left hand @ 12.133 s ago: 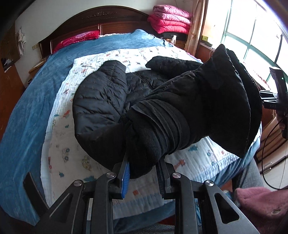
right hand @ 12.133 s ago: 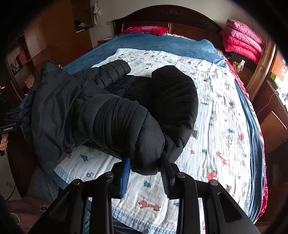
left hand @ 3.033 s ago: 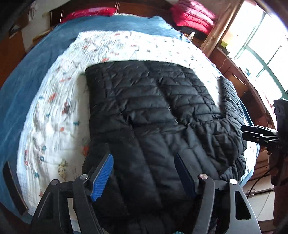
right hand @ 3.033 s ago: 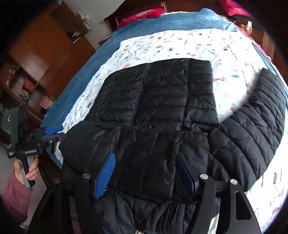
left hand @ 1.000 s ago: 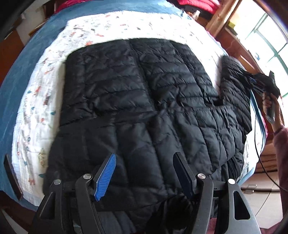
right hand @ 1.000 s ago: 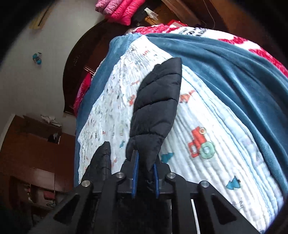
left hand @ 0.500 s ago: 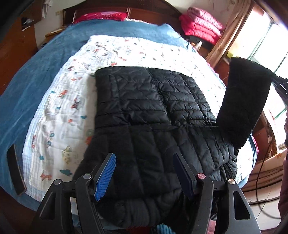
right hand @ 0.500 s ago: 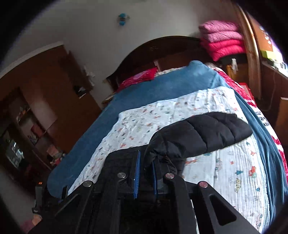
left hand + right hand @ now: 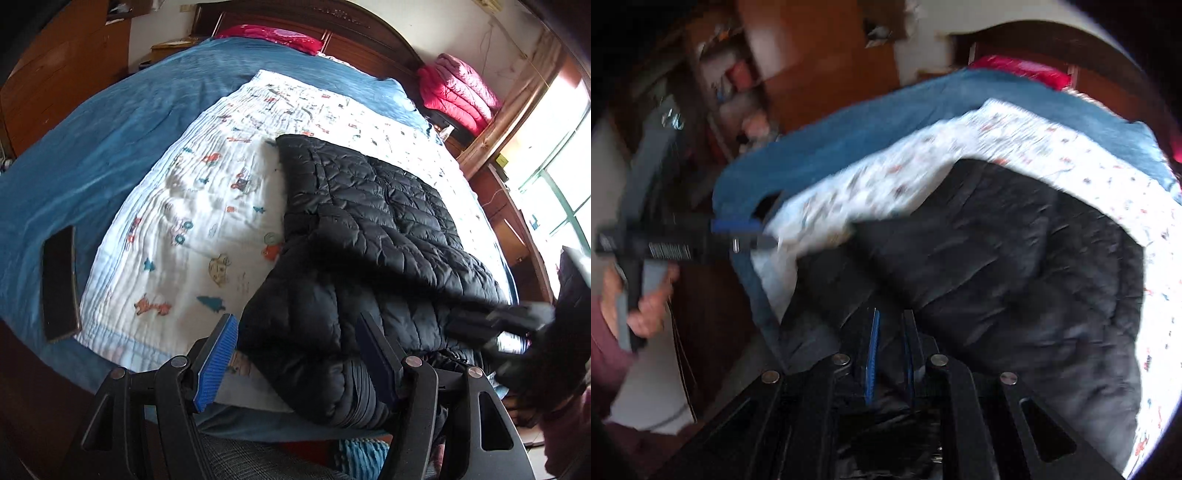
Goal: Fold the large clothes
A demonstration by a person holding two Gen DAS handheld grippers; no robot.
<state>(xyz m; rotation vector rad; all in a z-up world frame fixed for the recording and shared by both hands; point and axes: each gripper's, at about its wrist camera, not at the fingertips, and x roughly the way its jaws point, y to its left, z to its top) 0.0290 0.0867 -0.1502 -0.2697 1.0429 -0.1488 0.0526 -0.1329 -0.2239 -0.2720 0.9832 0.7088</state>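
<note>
Left wrist view: the black puffer jacket [image 9: 369,236] lies on the printed blanket [image 9: 192,221], its right sleeve now drawn across the body, so one sleeve fold is nearly made. The right gripper [image 9: 890,354] stays clenched on that sleeve. The left gripper [image 9: 299,354] hovers released, the jacket's near corner between its fingers and bare blanket beyond its left finger.
</note>
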